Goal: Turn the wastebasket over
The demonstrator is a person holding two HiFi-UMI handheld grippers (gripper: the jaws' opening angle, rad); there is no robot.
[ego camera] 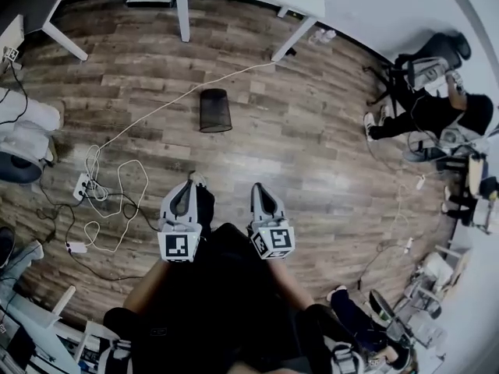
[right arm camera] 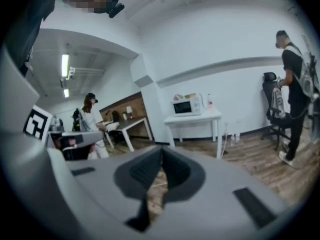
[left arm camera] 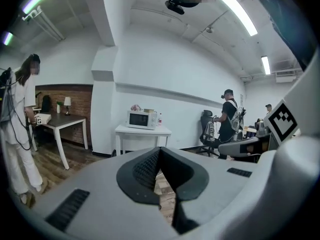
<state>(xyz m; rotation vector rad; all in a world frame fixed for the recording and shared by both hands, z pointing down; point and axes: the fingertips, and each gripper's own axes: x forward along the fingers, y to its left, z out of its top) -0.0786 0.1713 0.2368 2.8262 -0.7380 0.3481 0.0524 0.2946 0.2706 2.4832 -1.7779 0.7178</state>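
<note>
Person: black clothing (ego camera: 222, 302) over torso and legs. Left gripper (ego camera: 189, 184) and right gripper (ego camera: 258, 187): light grey moulded shells, broad at rear, narrowing toward tips. Black ribbed pads (left arm camera: 146, 168) line jaws. Black slotted insets (left arm camera: 70, 209) in shell top. White cube (ego camera: 180, 246) with black square markers at each rear.

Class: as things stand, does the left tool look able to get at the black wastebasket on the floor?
Probably yes, once carried forward: the left tool, shut and empty, is well short of the wastebasket, but only bare floor lies between them; the white cable passes aside.
</note>
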